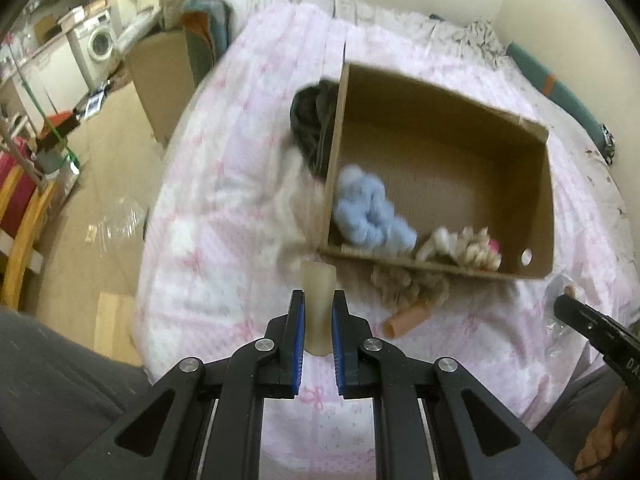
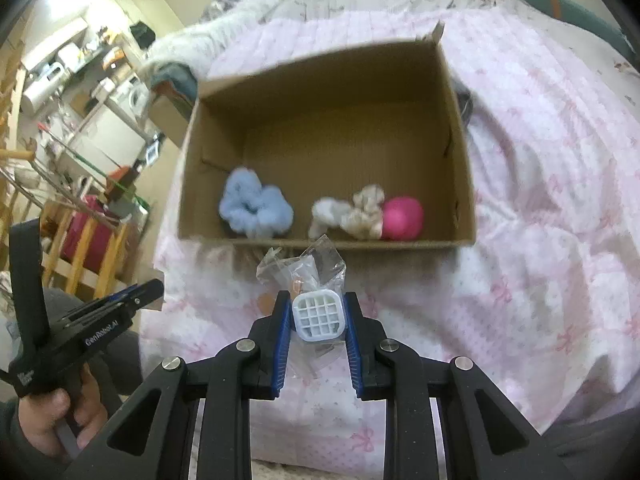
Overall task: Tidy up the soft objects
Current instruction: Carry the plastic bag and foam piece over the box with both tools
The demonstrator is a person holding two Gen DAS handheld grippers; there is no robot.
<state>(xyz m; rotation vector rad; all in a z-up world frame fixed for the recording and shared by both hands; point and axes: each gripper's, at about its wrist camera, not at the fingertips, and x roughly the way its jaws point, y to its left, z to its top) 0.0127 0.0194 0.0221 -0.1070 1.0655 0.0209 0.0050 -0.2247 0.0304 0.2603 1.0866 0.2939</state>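
Left claw: my left gripper (image 1: 318,312) is closed on a pale, translucent soft tube (image 1: 317,300), upright between the blue pads, held just short of the box's near left corner.
Right claw: my right gripper (image 2: 318,314) is clamped on a white grid-faced block (image 2: 319,317) in a clear crinkled wrapper (image 2: 304,262), held just short of the box's near wall.
Box: open cardboard box (image 2: 320,92) on the pink bedspread (image 2: 552,200), middle of the bed.
Box contents, near wall: blue fluffy scrunchie (image 2: 256,206) at left; white and beige scrunchies (image 2: 352,212) right of it; pink ball (image 2: 402,217) touching them, farthest right.
Outside the box: beige fuzzy piece (image 1: 408,282) against the near wall; a peach tube (image 1: 406,322) just nearer (blurred); dark cloth (image 1: 312,120) by the far left wall.
Far left: washing machine (image 1: 100,40), on the floor beyond the bed.
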